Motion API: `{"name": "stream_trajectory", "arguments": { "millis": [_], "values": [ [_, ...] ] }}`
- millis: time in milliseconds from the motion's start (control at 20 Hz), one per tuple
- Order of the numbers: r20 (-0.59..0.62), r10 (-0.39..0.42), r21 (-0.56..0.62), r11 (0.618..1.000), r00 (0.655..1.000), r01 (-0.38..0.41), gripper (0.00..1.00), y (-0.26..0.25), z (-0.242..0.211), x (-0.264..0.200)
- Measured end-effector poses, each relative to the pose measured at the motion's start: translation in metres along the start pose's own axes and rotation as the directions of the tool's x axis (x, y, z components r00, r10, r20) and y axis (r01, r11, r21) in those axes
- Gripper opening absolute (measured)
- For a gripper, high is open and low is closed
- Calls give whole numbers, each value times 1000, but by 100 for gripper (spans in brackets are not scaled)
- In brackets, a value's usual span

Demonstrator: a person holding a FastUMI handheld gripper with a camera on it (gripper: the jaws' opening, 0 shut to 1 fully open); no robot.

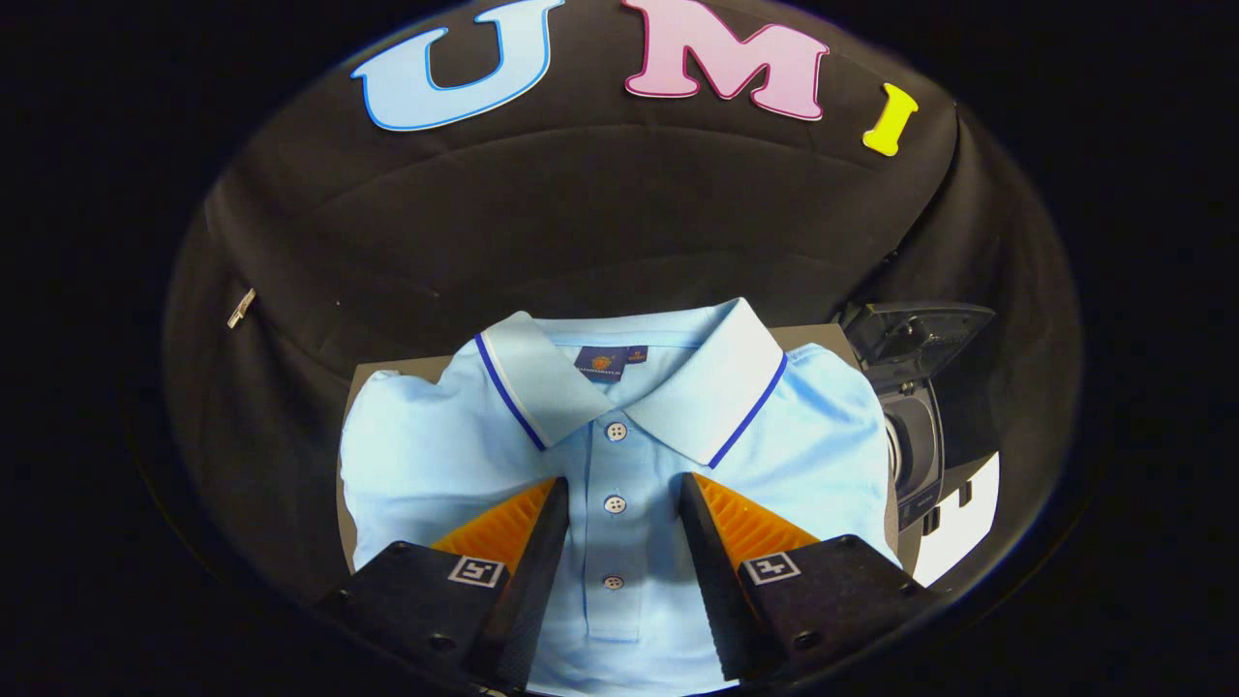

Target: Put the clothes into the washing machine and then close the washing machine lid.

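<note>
A folded light-blue polo shirt (619, 455) lies flat on a brown board (407, 370), collar at the far end and button placket running toward the near end. The collar is spread open, edged with a white band and a dark blue stripe, and a small dark label sits inside the neck. 3 white buttons show down the placket.

To the right of the shirt, just past its shoulder, stands a small dark washing machine (920, 426). Its lid (915, 334) is raised, and the round opening below it faces the shirt. The machine sits at the right edge of the board, close beside the shirt; whether the 2 touch cannot be told. Nothing lies between shirt and machine.

The gripper (619, 503) hangs over the near half of the shirt, its 2 fingers spread well apart, one on each side of the placket. The second and third buttons sit in the gap between them. The tips are over the chest fabric just below the collar points, and whether they press on the cloth cannot be told; nothing is clenched between them.

A pale patch of surface (958, 532) shows at the near right, below the machine. Black cloth, creased in long folds, forms the wall behind and around the board.
</note>
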State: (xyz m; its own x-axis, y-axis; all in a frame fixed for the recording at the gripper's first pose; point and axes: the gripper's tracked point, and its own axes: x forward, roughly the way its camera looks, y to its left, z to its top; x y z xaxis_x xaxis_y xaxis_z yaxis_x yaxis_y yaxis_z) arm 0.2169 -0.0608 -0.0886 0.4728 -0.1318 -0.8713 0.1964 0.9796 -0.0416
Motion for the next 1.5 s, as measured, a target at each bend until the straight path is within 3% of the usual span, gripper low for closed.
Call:
{"name": "stream_trajectory", "arguments": {
  "millis": [50,150,300,350,400,700,750,900,1250,1500],
  "values": [
    [23,9,-5,1000,1000,-9,75,1,6,1],
    [46,30,-40,999,999,-28,21,0,7,0],
    [54,30,-38,999,998,-28,20,1,4,2],
    [49,26,-32,999,998,-25,12,-2,7,3],
    [45,27,-27,999,999,-26,10,-1,6,1],
    [97,15,-41,999,995,-11,10,-1,7,0],
    [107,18,-49,999,994,-13,5,-1,8,-2],
    [139,26,-22,999,990,-23,5,-2,8,-3],
    [271,46,-26,999,962,-40,5,-2,15,-24],
    [388,54,-41,998,920,-42,5,-6,28,-61]
  ]
}}
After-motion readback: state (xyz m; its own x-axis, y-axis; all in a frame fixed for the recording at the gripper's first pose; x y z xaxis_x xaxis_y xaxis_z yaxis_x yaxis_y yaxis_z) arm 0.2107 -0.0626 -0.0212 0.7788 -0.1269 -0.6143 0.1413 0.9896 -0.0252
